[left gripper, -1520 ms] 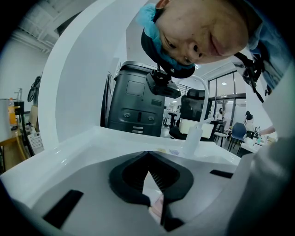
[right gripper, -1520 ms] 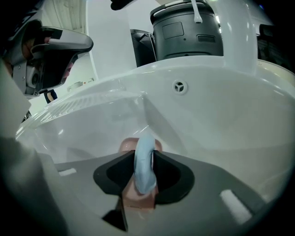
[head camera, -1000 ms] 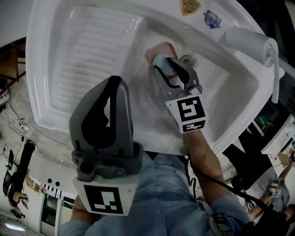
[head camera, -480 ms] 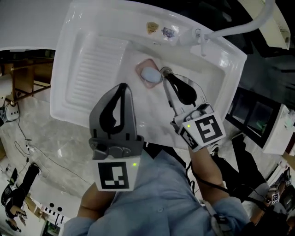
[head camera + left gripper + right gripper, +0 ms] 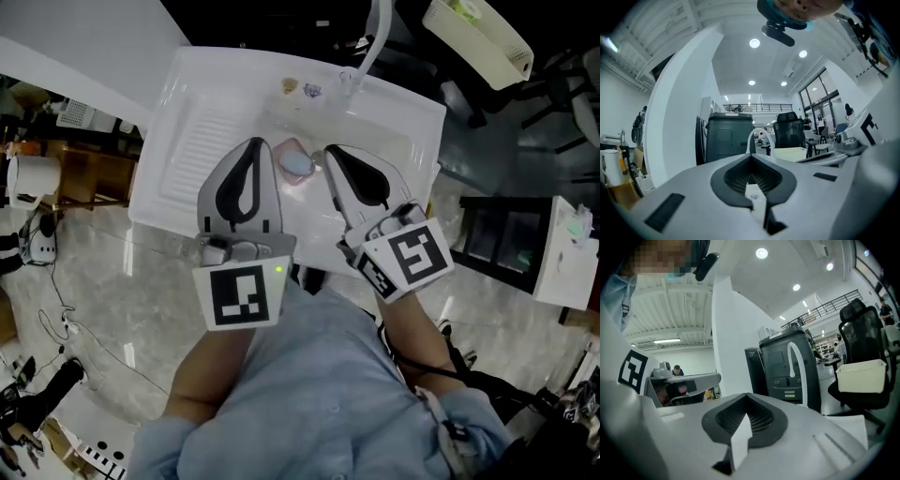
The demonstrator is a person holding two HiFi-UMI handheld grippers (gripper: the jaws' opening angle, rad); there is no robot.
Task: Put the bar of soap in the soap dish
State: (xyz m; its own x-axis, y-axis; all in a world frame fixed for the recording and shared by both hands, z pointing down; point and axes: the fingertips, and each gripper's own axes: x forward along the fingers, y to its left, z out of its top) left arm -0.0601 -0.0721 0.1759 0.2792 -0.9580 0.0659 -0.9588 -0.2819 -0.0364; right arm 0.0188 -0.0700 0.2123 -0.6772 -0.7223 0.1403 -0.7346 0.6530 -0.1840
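Observation:
A pale blue bar of soap point(image 5: 297, 164) lies in the pink soap dish point(image 5: 290, 182) inside the white sink point(image 5: 398, 141), far below both grippers. In the head view my left gripper point(image 5: 253, 143) and right gripper point(image 5: 329, 151) are held side by side high over the sink, one on each side of the dish. Neither touches anything. The left gripper point(image 5: 751, 156) is shut and empty. The right gripper point(image 5: 746, 395) has just been closing with nothing between its jaws and is now shut. Both gripper views look level across the room and do not show the soap.
The sink has a ribbed washboard point(image 5: 192, 145) on its left and a curved white faucet point(image 5: 375, 37) at the back. A white bin point(image 5: 478, 33) sits beyond it. A dark cabinet point(image 5: 729, 138) and an office chair point(image 5: 790, 129) stand ahead. Marble floor point(image 5: 112, 309) lies below.
The right gripper, open around the soap in the dish a second ago, has left it there, shut, and risen. The left gripper has risen too. The sink now looks much farther away.

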